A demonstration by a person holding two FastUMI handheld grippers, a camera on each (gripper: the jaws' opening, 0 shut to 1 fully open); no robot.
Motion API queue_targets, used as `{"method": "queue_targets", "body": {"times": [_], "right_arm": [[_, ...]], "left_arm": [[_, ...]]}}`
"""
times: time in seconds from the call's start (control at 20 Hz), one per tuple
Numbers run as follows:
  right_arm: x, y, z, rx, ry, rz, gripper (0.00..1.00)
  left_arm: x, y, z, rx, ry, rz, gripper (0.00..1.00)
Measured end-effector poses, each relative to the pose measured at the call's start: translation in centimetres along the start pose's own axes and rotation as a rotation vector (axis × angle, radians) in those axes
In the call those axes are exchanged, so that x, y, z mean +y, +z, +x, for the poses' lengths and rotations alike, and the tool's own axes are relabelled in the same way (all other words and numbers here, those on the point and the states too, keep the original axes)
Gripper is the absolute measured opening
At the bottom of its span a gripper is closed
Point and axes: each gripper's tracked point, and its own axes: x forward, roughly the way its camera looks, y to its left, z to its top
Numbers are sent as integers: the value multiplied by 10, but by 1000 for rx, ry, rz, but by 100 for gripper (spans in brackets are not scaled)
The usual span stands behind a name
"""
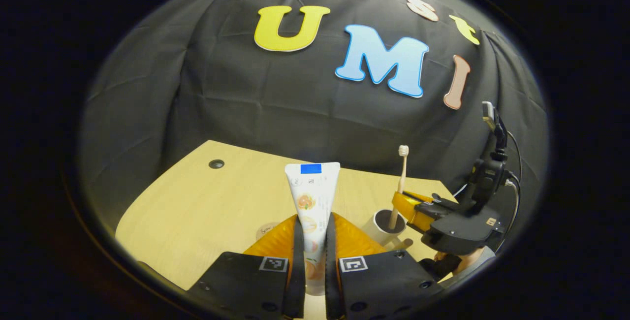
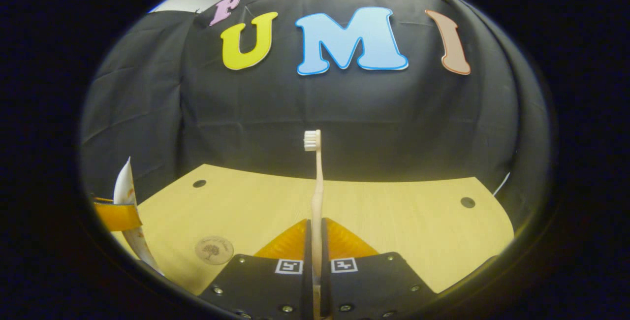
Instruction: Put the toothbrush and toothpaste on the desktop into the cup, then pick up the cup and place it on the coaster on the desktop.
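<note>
My left gripper is shut on a white toothpaste tube, which stands upright above the wooden desktop. To its right a white cup stands on the desk. A pale toothbrush points bristles up, its lower end inside the cup's mouth. My right gripper is shut on its handle. In the right gripper view the toothbrush rises straight from between my right gripper fingers, which hide the cup. The toothpaste tube and left gripper show at the far left.
A round brown coaster lies on the desk left of centre; in the left gripper view the coaster peeks out beside my left finger. Small cable holes mark the desk's back corners. The black cloth wall closes off the back.
</note>
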Motion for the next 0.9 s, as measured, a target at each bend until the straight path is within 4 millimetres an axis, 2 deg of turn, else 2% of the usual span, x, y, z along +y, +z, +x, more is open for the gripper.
{"method": "queue_targets", "body": {"times": [0.1, 0.15, 0.2, 0.25, 0.3, 0.35, 0.5, 0.55, 0.7, 0.9], "right_arm": [[0, 0, -2, 12, 3, 8, 11], [-1, 0, -3, 16, -2, 7, 22], [-1, 0, -6, 20, -2, 8, 23], [0, 0, -9, 26, -2, 9, 35], [1, 1, -13, 31, 4, 13, 40], [0, 3, -18, 35, 4, 14, 57], [-8, 13, -35, 20, -24, 14, 82], [-12, 19, -41, 7, -27, 19, 86], [-22, 40, -58, -48, -25, 59, 86], [-40, 71, -88, -121, -54, 103, 85]], "left_arm": [[-3, -2, 1, 6, -4, 1, 24], [-5, -3, 2, 9, -5, 3, 24], [-6, -3, 3, 10, -8, 3, 24], [-7, -3, 4, 12, -10, 3, 24], [-10, -5, 5, 13, -15, 3, 24], [-12, -6, 7, 16, -19, 2, 23], [-23, -9, 15, 25, -42, -10, 24], [-27, -10, 18, 27, -51, -14, 23], [-43, -9, 30, 19, -85, -21, 26], [-61, 2, 53, -27, -136, -24, 23]]}}
